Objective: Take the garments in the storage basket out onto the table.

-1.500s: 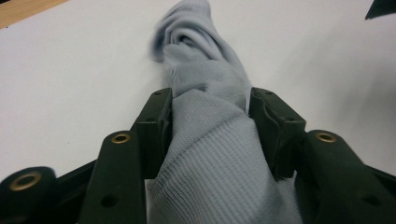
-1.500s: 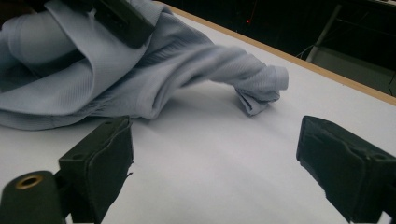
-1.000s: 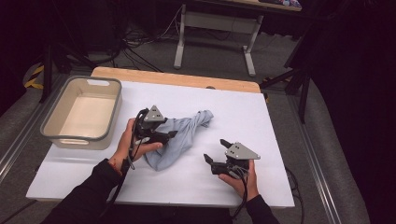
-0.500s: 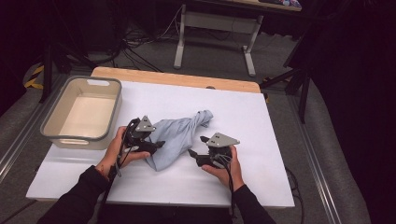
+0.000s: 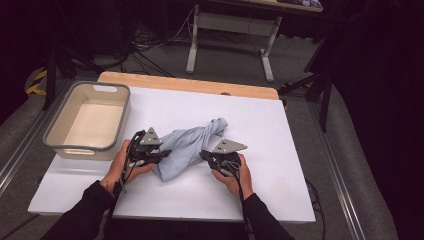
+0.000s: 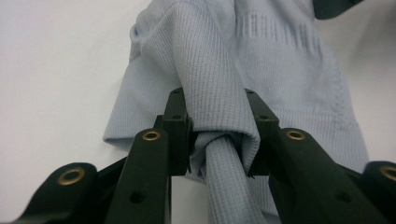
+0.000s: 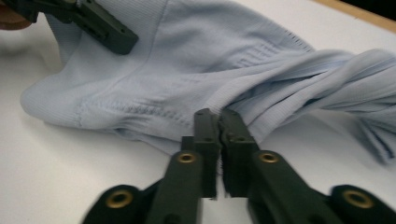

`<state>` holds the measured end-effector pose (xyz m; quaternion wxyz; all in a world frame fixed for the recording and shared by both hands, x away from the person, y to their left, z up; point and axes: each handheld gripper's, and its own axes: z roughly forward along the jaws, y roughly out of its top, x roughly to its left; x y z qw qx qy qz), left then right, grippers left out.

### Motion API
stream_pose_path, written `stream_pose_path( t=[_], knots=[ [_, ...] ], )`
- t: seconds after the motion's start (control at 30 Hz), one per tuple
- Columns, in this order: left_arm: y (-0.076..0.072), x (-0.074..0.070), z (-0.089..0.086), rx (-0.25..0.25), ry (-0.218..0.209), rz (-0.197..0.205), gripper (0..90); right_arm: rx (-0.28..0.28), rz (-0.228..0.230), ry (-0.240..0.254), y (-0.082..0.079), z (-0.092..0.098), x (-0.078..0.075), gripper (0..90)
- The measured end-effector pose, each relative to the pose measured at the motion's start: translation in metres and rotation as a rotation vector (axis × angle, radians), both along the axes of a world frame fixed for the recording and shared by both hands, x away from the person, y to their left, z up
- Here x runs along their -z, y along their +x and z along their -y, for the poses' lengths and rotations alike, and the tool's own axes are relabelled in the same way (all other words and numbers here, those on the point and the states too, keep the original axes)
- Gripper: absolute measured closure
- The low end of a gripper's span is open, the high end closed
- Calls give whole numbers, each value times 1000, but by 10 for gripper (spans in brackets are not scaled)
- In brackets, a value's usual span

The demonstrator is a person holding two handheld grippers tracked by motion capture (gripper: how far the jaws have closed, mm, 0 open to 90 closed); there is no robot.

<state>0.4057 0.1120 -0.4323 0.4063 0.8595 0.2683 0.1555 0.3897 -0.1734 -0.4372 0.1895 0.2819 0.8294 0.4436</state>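
A crumpled light blue garment is seen just below the centre of the high view, lying on the white table, with one twisted end reaching toward the upper right of its bulk. The left gripper is held at the lower left edge of the cloth, and the right gripper is held at its lower right edge; both are carried by hands in dark sleeves that enter from the bottom of the frame.

In the left gripper view, a thick rolled fold of the ribbed blue fabric is caught between the two black jaws, whose pads are pressed against it on either side; these jaws have just been closing, and the cloth is pinched in them. More of the garment is spread across the upper part of that frame.

In the right gripper view, the jaws are pressed almost together in the lower middle of the frame, having just been closing, and a thin edge of the garment is nipped at their tips. The other gripper is seen in the upper left corner of that frame, resting on the cloth.

A grey-rimmed plastic tub stands at the left of the high view, well apart from the garment
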Motion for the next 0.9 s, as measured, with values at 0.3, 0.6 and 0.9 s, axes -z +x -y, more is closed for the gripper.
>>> stream_pose_path(
  t=[0.3, 0.6, 0.9],
  knots=[
    [-8, -5, 1, -12, 1, 52, 620, 7, 9, 13, -4, 10, -4, 729],
    [-20, -18, -12, -17, -52, 138, 383, 21, -70, -40, 7, 13, 17, 544],
    [-54, -28, 15, 122, 40, 201, 293, 13, -84, -76, 9, 6, 22, 519]
  ],
)
